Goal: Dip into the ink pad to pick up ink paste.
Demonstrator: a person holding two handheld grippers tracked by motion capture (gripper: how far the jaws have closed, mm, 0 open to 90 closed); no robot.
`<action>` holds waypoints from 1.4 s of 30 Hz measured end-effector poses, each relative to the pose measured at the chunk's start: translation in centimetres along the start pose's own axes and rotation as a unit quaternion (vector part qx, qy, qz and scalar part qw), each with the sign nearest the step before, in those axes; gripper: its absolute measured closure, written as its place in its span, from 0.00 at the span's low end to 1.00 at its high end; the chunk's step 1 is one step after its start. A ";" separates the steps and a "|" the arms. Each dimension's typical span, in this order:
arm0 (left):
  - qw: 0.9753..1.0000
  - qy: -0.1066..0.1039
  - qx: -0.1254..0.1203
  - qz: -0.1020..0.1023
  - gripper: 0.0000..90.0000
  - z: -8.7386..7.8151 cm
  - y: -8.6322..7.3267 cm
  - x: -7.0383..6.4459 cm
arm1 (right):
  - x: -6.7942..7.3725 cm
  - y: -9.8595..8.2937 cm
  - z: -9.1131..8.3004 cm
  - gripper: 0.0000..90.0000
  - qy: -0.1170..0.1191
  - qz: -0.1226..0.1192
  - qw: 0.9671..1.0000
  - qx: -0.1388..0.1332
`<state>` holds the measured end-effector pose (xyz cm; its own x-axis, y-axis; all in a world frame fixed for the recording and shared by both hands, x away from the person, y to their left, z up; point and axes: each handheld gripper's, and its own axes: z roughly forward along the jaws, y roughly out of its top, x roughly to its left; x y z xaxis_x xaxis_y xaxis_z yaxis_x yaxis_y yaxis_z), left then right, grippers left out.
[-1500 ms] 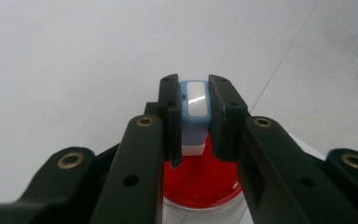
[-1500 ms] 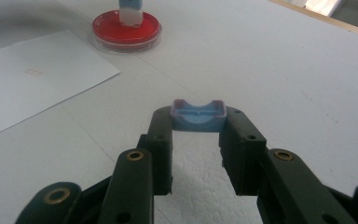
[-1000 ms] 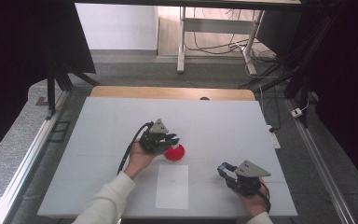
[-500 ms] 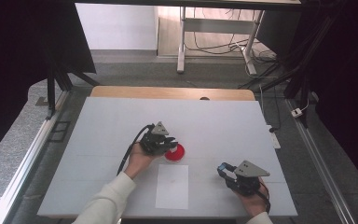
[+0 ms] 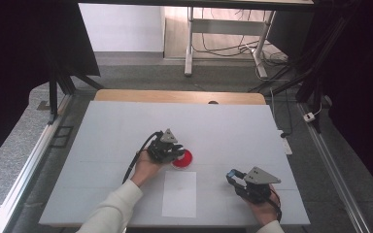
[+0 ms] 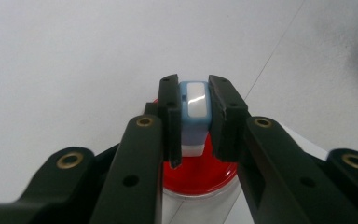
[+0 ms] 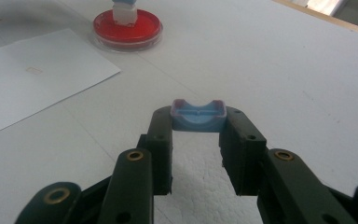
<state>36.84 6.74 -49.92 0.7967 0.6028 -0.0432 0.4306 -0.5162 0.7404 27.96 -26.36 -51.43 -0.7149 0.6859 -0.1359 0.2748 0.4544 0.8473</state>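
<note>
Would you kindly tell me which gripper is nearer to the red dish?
Left. The left gripper sits at the red dish; the right gripper is apart, off to its right and nearer the person.

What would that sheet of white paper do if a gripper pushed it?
The sheet of paper lies flat and thin on the table, so it would likely slide easily. Being so thin, it probably buckles rather than staying stiff, and edges look hard to pinch.

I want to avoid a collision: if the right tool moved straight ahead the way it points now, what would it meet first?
Probably the red dish with the stamp standing in it. The right tool holds a blue cap; before the dish is bare table, the white paper just aside.
</note>
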 end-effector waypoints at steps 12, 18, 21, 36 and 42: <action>1.000 0.021 0.004 0.020 0.84 0.1 -0.1 -0.8 | 0.1 0.0 0.0 0.72 -0.005 -0.002 1.000 0.002; 1.000 0.010 -0.010 0.005 0.84 -0.1 -0.8 -0.4 | 0.1 0.0 0.0 0.72 -0.005 -0.002 1.000 0.003; 1.000 0.005 -0.013 0.000 0.84 -0.1 -0.9 -0.2 | 0.1 0.0 0.0 0.72 -0.002 -0.001 1.000 0.001; 1.000 0.004 -0.005 0.007 0.84 0.1 -0.4 -0.2 | 0.1 0.0 0.1 0.72 -0.002 -0.001 1.000 0.000; 1.000 0.006 -0.012 0.007 0.84 -0.2 -0.4 -0.2 | 0.1 0.0 0.0 0.72 -0.006 -0.002 1.000 0.001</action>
<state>36.45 6.91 -50.07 0.7980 0.6022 -0.0249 0.4085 -0.5100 0.7570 27.94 -26.32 -51.44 -0.7087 0.6906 -0.1443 0.2744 0.4582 0.8454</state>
